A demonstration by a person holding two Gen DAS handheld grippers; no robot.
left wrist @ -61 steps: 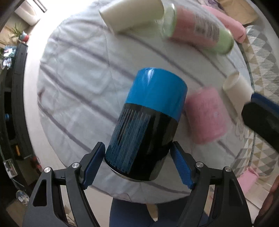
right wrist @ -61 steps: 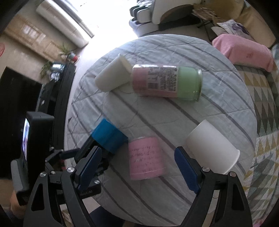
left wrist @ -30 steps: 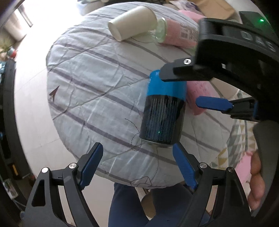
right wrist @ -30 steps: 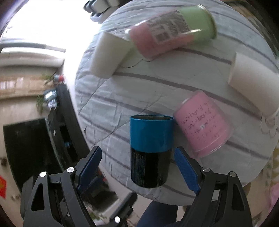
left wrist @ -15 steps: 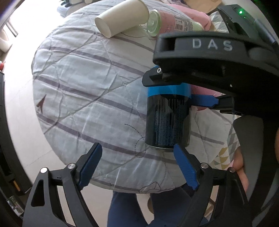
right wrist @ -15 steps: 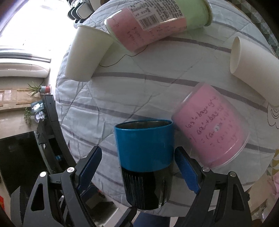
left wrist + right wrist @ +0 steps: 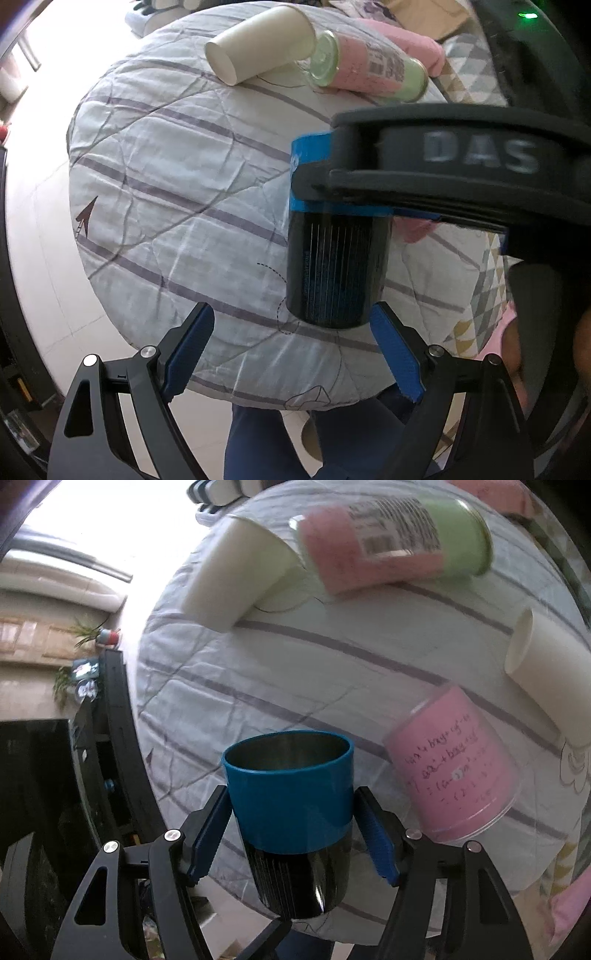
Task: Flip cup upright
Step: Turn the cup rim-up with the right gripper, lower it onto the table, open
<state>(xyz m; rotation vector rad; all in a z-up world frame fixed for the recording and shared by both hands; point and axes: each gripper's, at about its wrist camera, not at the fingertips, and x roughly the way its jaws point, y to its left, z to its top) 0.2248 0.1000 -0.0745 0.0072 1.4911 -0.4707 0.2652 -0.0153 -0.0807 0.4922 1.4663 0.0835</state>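
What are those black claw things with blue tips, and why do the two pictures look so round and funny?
They are grabbing tools that a person holds, one in each hand. Each has a tiny wide-eyed camera, which bends the picture round. One picture looks out from the left gripper, which is open and holds nothing. The other looks out from the right gripper, whose blue pads press both sides of the blue and black cup, standing with its mouth up on a round table with a striped cloth. A pink cup, two white paper cups and a pink and green can lie on their sides.
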